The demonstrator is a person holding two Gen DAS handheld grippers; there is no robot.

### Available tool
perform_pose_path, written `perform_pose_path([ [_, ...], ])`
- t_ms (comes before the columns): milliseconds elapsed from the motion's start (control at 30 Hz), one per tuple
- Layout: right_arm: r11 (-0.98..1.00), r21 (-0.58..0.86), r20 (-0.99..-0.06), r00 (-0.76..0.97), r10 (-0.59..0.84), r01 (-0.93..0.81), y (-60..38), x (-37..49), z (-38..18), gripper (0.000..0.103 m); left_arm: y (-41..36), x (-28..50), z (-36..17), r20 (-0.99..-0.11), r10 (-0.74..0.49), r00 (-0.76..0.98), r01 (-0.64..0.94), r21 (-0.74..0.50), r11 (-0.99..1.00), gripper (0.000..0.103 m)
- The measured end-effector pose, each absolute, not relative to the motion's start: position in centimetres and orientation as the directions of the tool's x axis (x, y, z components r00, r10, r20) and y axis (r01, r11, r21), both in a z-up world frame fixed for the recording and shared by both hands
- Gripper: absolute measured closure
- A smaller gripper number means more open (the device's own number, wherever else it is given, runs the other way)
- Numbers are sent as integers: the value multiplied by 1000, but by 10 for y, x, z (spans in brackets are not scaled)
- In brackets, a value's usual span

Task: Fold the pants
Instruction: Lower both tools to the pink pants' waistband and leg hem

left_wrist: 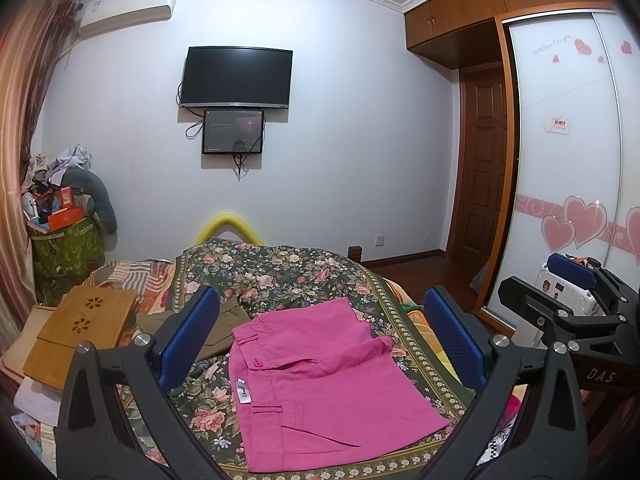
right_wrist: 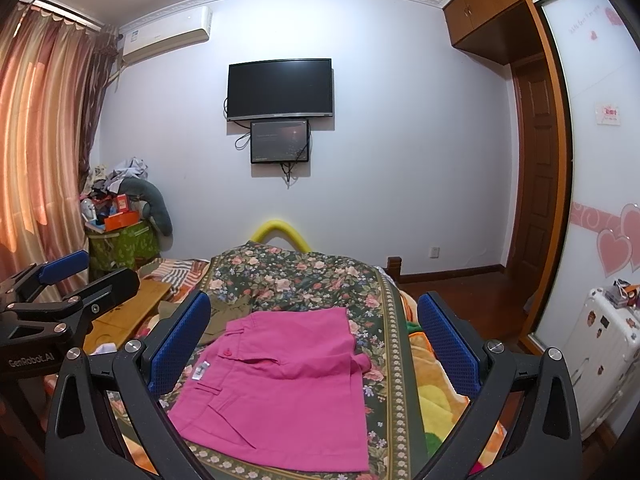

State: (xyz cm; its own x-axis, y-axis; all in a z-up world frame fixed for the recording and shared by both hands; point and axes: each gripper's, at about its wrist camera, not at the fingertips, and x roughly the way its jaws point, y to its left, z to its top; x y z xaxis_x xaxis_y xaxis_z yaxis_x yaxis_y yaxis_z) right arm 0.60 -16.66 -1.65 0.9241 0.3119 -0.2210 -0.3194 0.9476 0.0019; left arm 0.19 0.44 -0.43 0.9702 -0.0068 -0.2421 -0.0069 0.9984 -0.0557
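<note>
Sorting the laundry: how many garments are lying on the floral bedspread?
2. Pink pants, folded, lie in the middle; an olive garment lies beside their waistband, partly hidden by the left gripper's pad. More could be hidden.

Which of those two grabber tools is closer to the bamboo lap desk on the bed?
Left. The left gripper hangs just right of the bamboo lap desk, jaws open. The right gripper is farther right, toward the white suitcase, with the left one between it and the desk.
</note>
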Motion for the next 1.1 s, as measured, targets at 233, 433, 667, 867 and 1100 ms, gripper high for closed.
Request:
perform_pose_path([
  [233,947,8,-229,921,316,-322,-167,7,-18,0,4,6,-8,-250,-6,968,-8,-55,998,0],
  [433,946,5,-247,916,315,-324,-165,15,-22,0,4,13,-15,-271,-9,963,-8,-63,998,0],
  [667,949,29,-298,904,308,-314,-169,39,-42,0,10,40,-35,-340,3,940,-30,-75,997,0],
  [867,956,32,-401,872,280,-293,-172,81,-78,0,34,88,-67,-443,38,896,-90,-97,991,0],
  [1100,954,26,-529,806,265,-297,-180,133,-124,0,67,146,-116,-565,118,817,-159,-24,987,0],
])
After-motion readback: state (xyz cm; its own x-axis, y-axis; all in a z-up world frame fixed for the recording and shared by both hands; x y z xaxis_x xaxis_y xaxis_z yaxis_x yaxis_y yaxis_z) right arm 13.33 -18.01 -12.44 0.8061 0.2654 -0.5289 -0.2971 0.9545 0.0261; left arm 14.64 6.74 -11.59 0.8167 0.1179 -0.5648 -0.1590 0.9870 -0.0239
